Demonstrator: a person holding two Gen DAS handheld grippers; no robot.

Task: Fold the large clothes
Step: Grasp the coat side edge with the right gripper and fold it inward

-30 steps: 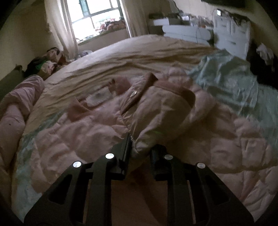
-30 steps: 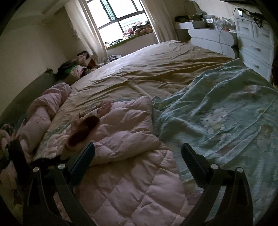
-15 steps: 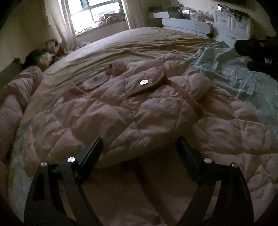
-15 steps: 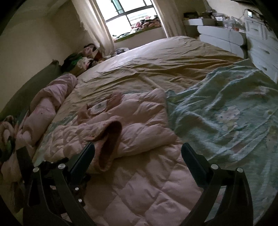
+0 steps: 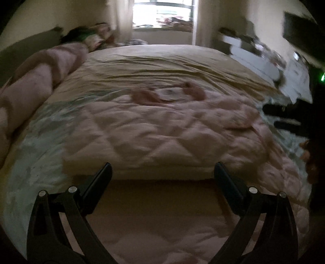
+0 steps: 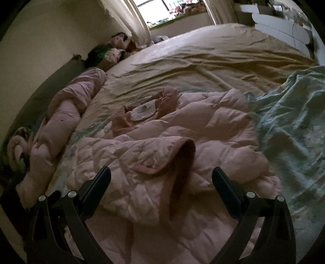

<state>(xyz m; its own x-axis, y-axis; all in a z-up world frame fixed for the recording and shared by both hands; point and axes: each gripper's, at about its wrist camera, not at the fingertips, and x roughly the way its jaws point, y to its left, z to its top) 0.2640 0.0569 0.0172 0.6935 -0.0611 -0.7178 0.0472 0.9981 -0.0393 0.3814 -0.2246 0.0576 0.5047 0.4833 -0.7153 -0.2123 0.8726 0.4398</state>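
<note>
Lying across the lower middle of both frames, the pink quilted coat [image 5: 162, 130] rests on the bed [image 5: 162, 67], with one sleeve [image 6: 162, 156] folded over its body. The left tool [image 5: 162, 176] has just been opening; its jaws stand wide apart with nothing between them, so the cloth is released. The right tool [image 6: 161, 176] is also spread and empty, above the sleeve. The sleeve fold seems done; next, a tool must grasp another edge, probably the hem.

Dim bedroom: bright curtained window [image 5: 162, 15], tan-sheeted bed [image 6: 213, 61], white dresser [image 6: 284, 30] alongside.
</note>
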